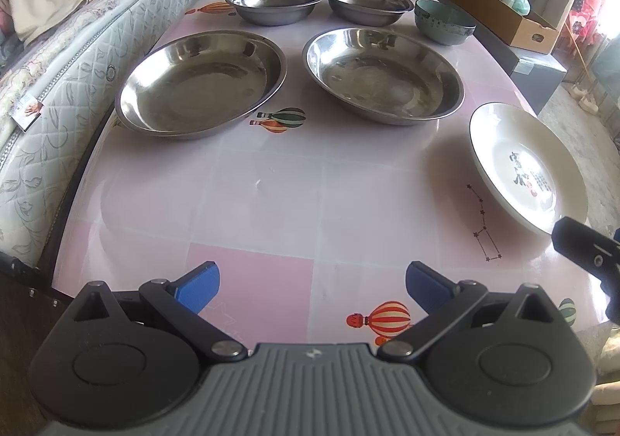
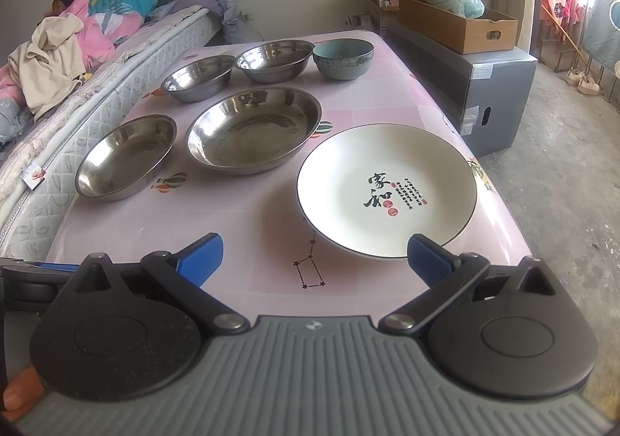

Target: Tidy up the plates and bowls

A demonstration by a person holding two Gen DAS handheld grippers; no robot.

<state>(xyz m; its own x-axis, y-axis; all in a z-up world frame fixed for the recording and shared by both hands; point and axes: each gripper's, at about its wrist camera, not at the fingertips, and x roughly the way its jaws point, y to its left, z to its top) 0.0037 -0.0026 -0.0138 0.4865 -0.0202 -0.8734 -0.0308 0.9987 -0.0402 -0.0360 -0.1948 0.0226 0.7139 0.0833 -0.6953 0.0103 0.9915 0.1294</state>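
Note:
On the pink table [image 1: 271, 203] lie two wide steel plates, one on the left [image 1: 201, 81] [image 2: 126, 157] and one in the middle [image 1: 383, 75] [image 2: 254, 130]. Behind them stand two steel bowls [image 1: 275, 2] [image 1: 366, 4], which also show in the right wrist view [image 2: 197, 77] [image 2: 275, 60], and a teal bowl [image 1: 443, 21] [image 2: 343, 58]. A white ceramic plate with black writing [image 1: 527, 164] [image 2: 387, 190] lies at the front right. My left gripper [image 1: 312, 288] is open and empty over the front of the table. My right gripper [image 2: 314, 257] is open and empty, its right finger over the white plate's near rim.
A mattress [image 1: 58, 87] with clothes runs along the table's left side. A person lies on the bed [image 2: 77, 17]. A cardboard box [image 2: 457, 23] sits on a grey box [image 2: 484, 87] to the right of the table. Bare floor [image 2: 562, 184] lies to the right.

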